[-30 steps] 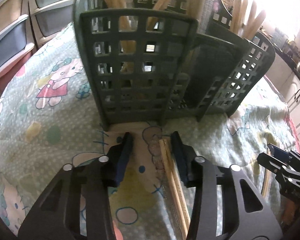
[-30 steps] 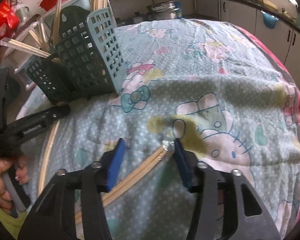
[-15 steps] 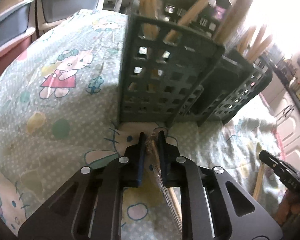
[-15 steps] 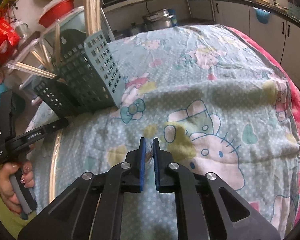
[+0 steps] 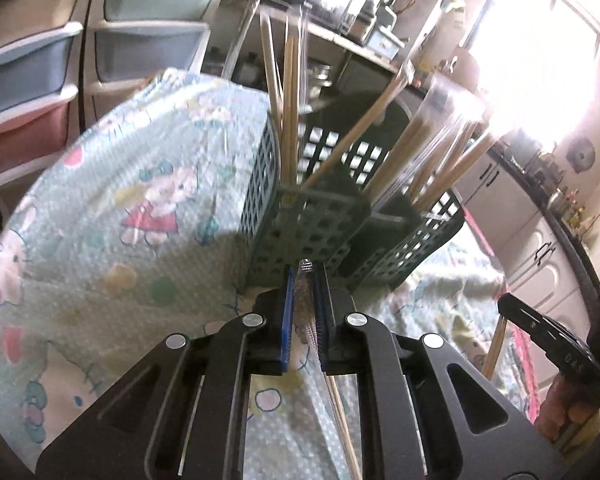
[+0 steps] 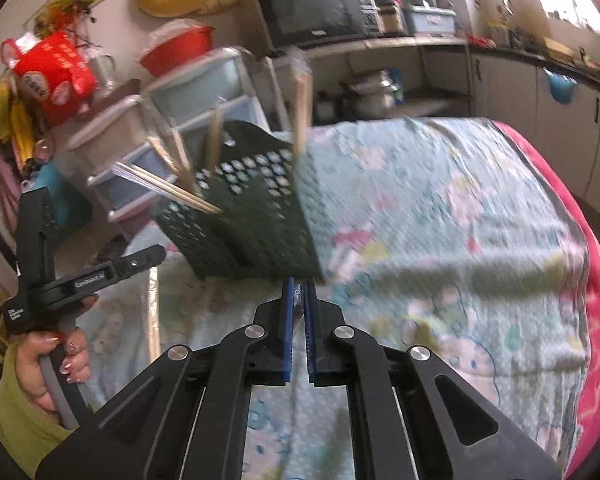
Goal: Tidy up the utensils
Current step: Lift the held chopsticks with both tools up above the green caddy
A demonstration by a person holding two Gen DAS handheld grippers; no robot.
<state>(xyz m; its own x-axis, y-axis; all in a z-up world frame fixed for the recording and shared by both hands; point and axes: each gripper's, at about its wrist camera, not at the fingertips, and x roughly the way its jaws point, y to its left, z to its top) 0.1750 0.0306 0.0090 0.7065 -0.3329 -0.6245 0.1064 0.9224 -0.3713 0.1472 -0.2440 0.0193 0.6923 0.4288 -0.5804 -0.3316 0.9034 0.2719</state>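
A dark green lattice holder [image 5: 312, 224] stands on the cartoon-print cloth with several wrapped wooden chopsticks upright in its compartments. My left gripper [image 5: 305, 280] hangs just before its near wall, shut on a plastic-wrapped pair of chopsticks [image 5: 332, 392] that slants down behind the pads. In the right wrist view the holder [image 6: 252, 220] lies ahead to the left. There my right gripper [image 6: 298, 292] is closing tight on another wrapped pair of chopsticks [image 6: 298, 304], pinched between the blue pads. The left gripper's chopsticks [image 6: 154, 312] dangle above the cloth.
Stacked plastic drawers [image 5: 40, 80] stand past the table's far left edge. A shelf with a microwave [image 6: 316, 12] and pots is behind the holder. White cabinets [image 5: 540, 264] line the right side. A red blanket edge [image 6: 596, 280] borders the cloth [image 6: 440, 208].
Both grippers went from open around chopsticks lying on the cloth to shut on them, then rose with them. The holder now sits lower and farther off in both views.
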